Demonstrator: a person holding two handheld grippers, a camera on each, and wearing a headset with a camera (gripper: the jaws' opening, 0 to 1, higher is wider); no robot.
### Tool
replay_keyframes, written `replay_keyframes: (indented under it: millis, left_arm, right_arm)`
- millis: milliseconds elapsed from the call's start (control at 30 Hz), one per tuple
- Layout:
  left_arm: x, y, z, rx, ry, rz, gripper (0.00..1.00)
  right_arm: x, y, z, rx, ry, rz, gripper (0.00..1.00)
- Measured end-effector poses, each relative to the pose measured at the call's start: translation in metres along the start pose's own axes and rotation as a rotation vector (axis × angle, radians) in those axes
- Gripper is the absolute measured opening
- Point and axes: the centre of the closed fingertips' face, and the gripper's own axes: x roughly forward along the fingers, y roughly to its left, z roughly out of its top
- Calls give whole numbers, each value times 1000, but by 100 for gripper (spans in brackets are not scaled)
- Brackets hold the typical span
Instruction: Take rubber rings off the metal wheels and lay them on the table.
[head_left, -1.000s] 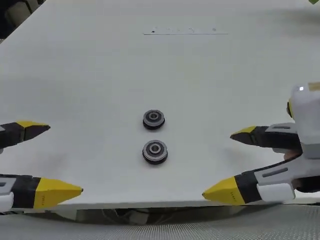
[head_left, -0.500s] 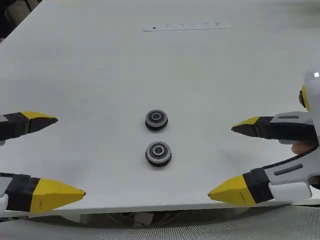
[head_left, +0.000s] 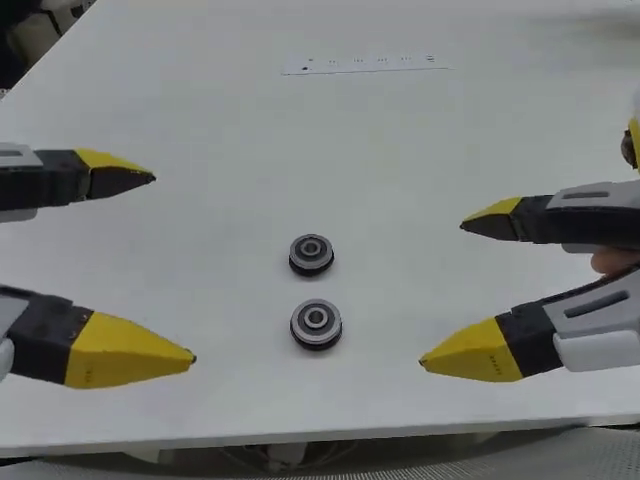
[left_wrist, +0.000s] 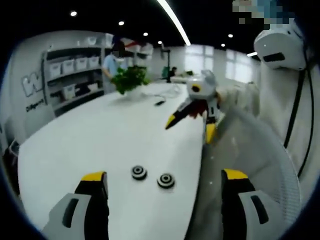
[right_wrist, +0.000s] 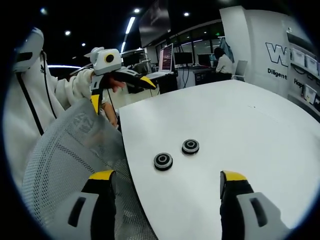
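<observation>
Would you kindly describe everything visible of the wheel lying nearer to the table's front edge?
The nearer wheel is a small round disc lying flat on the white table: a black rubber ring around a grey metal hub with a dark centre hole. It sits just apart from the farther wheel, between the open left tongs and right tongs, neither touching it.
</observation>
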Motion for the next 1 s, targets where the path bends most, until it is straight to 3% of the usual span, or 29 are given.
replay_keyframes:
  millis: [133, 267, 467, 633, 733, 833, 1000]
  left_arm:
    - [13, 1, 10, 41, -11, -31, 92]
    - [26, 1, 10, 70, -14, -50, 87]
    - [52, 4, -2, 83, -29, -29, 88]
    - [66, 3, -2, 69, -83, -39, 79]
    - [71, 0, -8, 81, -72, -59, 70]
    - [74, 0, -12, 80, -78, -61, 68]
    - [81, -2, -25, 50, -54, -85, 63]
  right_arm:
    - [1, -4, 11, -19, -20, 0, 80]
    - [5, -6, 20, -47, -29, 13, 78]
    - [17, -6, 28, -68, -43, 34, 74]
    - [28, -5, 25, -81, -36, 61, 72]
    - [35, -2, 23, -80, -38, 76, 69]
    - [41, -1, 22, -74, -43, 80, 67]
    - [53, 1, 20, -70, -65, 102, 60]
